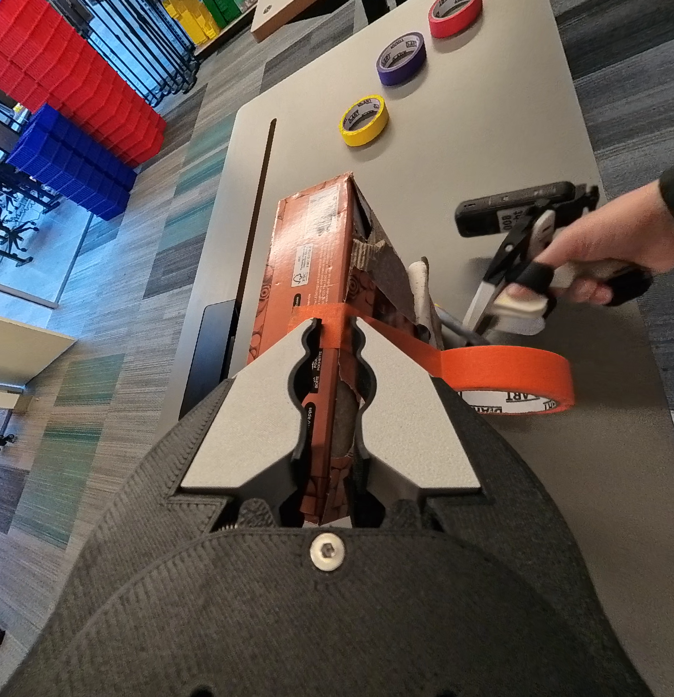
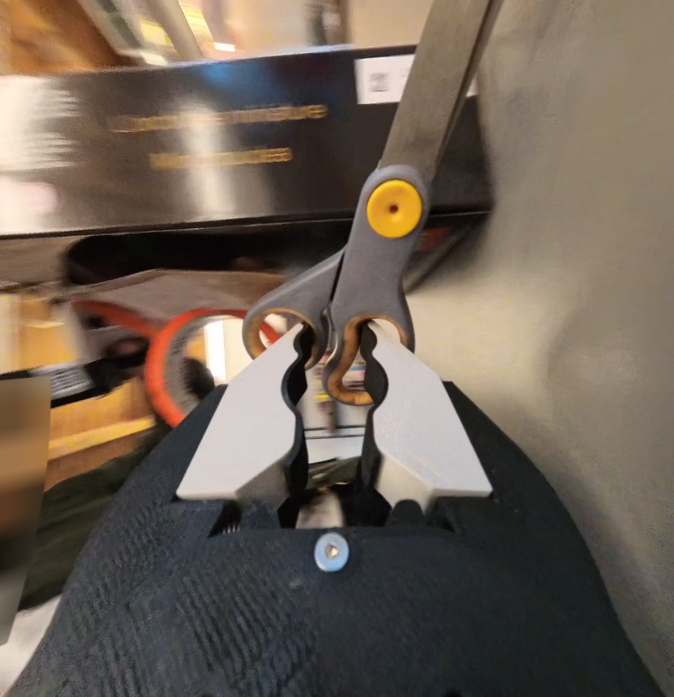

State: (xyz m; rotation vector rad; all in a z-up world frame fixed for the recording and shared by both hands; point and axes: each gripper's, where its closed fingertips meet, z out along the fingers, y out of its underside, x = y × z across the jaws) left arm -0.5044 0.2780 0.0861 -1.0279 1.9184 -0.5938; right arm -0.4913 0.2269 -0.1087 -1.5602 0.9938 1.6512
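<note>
Left gripper (image 1: 335, 324) clamps the edge of a torn orange-brown cardboard box (image 1: 313, 245), jaws squeezed on it, tape stretching to an orange tape roll (image 1: 509, 377) alongside. Right gripper (image 2: 333, 332) has its fingertips inside the handle loops of grey scissors (image 2: 380, 264), blades pointing up. Yellow (image 1: 363, 120), purple (image 1: 401, 57) and red (image 1: 455, 16) rolls dot the grey table (image 1: 479, 151); red and blue bins (image 1: 75, 94) line the carpeted room.

A grey surface (image 1: 460, 158) is set on striped grey-green carpet (image 1: 113, 339). Red (image 1: 75, 86) and blue stacked bins (image 1: 64, 162) are seen far left, beside daylit glass.
</note>
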